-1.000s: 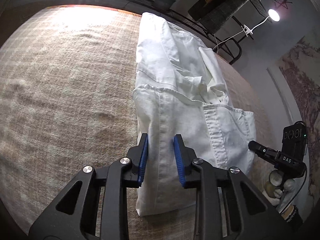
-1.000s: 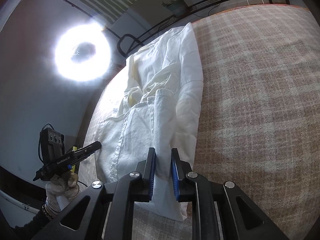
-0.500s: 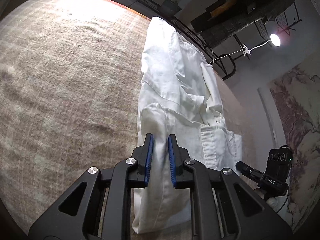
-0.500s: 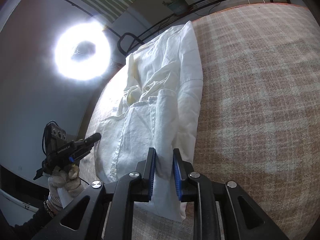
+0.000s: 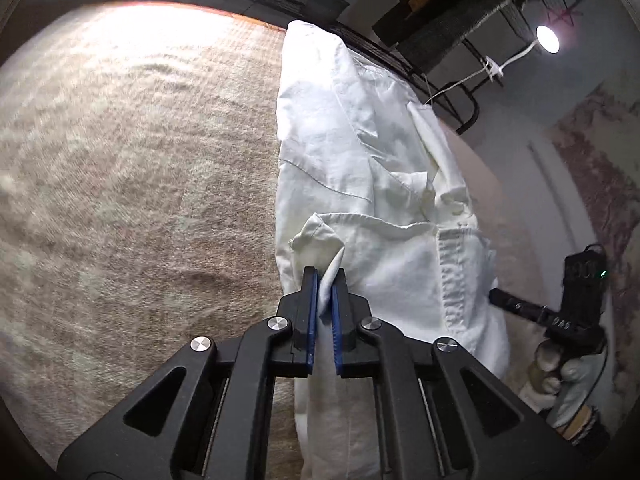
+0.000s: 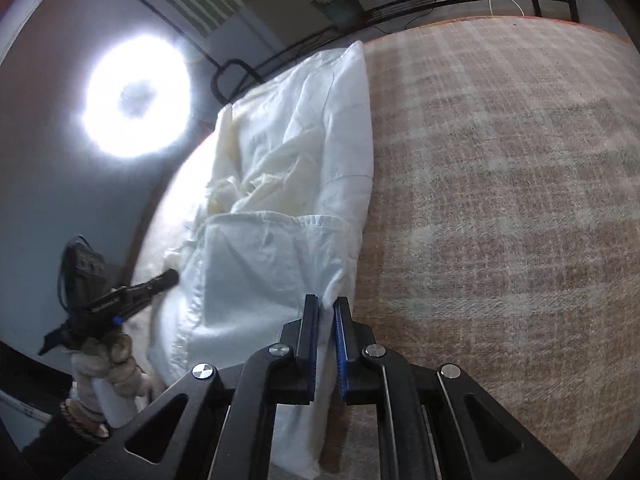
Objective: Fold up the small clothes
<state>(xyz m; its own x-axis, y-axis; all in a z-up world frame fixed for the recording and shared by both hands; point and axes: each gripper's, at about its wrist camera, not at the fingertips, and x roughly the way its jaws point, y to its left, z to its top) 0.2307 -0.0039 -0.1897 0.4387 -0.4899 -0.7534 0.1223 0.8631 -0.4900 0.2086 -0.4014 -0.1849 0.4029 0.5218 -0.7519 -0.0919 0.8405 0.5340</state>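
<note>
The left gripper (image 5: 325, 292) is closing on a pinch of the white shirt's (image 5: 360, 184) near hem; the right gripper (image 6: 326, 320) pinches the opposite side; the shirt lies lengthwise along the woven surface (image 5: 140, 168), reaching its far edge; next, probably, lift both and fold toward the collar.

**My grippers and gloves**

My left gripper (image 5: 325, 280) and my right gripper (image 6: 327, 307) are both black, with blue pads and round silver screws on slotted linkage arms. I wear pale knit gloves (image 6: 105, 364), a beaded bracelet (image 6: 82, 420) and a dark sleeve.
</note>
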